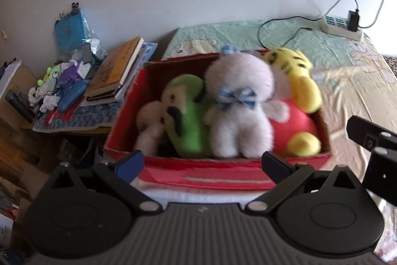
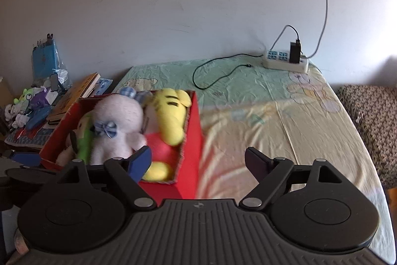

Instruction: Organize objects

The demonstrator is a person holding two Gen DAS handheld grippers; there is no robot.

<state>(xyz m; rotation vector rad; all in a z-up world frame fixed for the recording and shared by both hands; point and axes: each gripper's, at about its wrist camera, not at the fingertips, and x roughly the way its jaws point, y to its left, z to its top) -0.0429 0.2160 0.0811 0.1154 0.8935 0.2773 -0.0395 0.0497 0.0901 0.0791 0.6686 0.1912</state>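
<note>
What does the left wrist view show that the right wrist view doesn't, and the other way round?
Only the left wrist view shows the box's near left corner with the small white plush and the dark clutter below the side table.

Only the right wrist view shows the brown patterned cushion beside the bed and the bare bedsheet right of the box.

Both show the red box holding the green plush, the white plush with a blue bow and the yellow tiger plush, plus the power strip. The left tool and right tool stand open, holding nothing.
</note>
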